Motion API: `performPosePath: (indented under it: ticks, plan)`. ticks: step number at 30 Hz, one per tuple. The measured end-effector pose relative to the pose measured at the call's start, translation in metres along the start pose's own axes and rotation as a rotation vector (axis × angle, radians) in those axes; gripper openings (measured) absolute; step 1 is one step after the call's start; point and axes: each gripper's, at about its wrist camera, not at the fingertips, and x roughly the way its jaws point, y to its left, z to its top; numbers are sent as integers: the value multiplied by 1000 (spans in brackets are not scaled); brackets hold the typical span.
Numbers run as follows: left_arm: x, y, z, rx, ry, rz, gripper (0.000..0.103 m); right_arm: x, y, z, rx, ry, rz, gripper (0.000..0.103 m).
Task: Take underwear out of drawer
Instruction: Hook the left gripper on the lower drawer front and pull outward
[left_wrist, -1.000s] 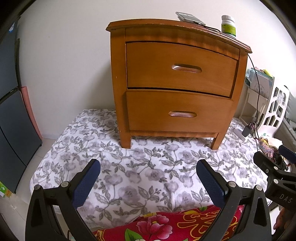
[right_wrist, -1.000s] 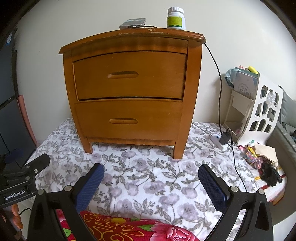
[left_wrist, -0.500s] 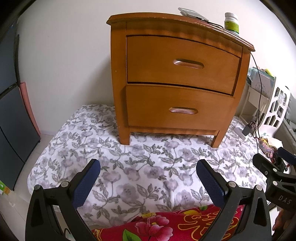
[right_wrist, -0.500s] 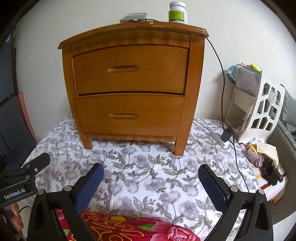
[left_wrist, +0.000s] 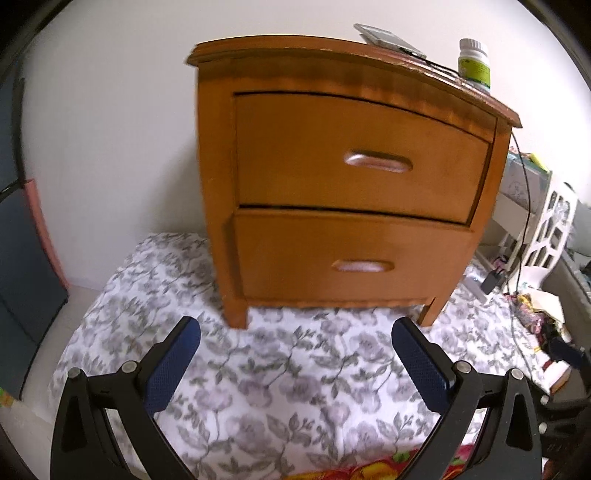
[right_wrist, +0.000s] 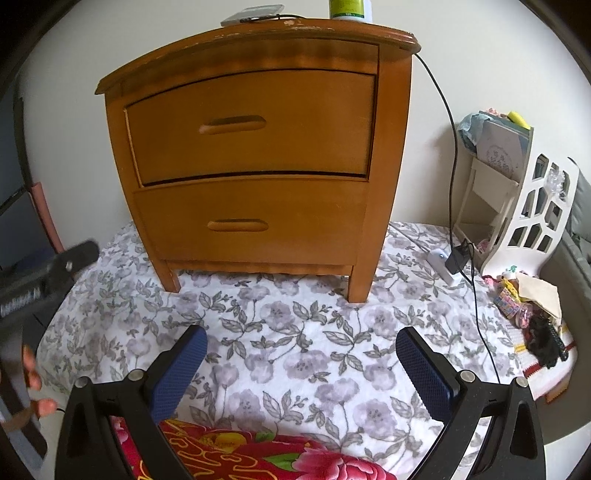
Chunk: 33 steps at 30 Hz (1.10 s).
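Ahead, a floral sheet (right_wrist: 295, 332) covers the floor up to the back wall; a red flowered cloth (right_wrist: 258, 458) overlaps its near edge. Nightstand (right_wrist: 255, 155) stands on the sheet near its back edge, on short legs, both drawers shut. Top drawer (left_wrist: 362, 155) and bottom drawer (left_wrist: 347, 254) each have a slot handle at centre. No underwear visible; drawer contents hidden.

On the nightstand top, toward its right corner: a flat grey device (left_wrist: 388, 37) with a cable, and a green-labelled bottle (left_wrist: 474, 64) just beside it. A black cord (right_wrist: 452, 147) drops from the top's right edge down to a plug and white adapter (right_wrist: 443, 264) on the sheet's right side. A white cut-out rack (right_wrist: 532, 206) stands by the sheet's right edge, papers in it; small clutter (right_wrist: 532, 306) lies on the floor near its foot.

Left gripper (left_wrist: 295, 369): fingers spread wide, blue pads empty, low over the sheet and apart from the nightstand, aimed at the bottom drawer. View is motion-blurred.

Right gripper (right_wrist: 301, 369): fingers wide, holding nothing, over the sheet's near part, short of the nightstand. In the right view the left tool shows blurred at the left edge, with fingertips of a hand (right_wrist: 35, 387) on it.
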Motion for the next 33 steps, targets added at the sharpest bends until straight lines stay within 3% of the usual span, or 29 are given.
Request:
performPosePath:
  ticks: [6, 11, 21, 30, 33]
  plan:
    - [20, -14, 39, 61, -25, -13, 103, 15, -1, 7, -4, 24, 22, 103]
    - [45, -43, 71, 202, -30, -16, 103, 30, -3, 9, -6, 51, 33, 103]
    - [123, -90, 101, 514, 152, 24, 103, 57, -7, 9, -13, 103, 55, 103]
    - [169, -113, 98, 632, 287, 14, 102, 78, -11, 7, 3, 152, 75, 103]
    - [177, -120, 96, 658, 298, 16, 102, 84, -14, 6, 11, 160, 75, 103]
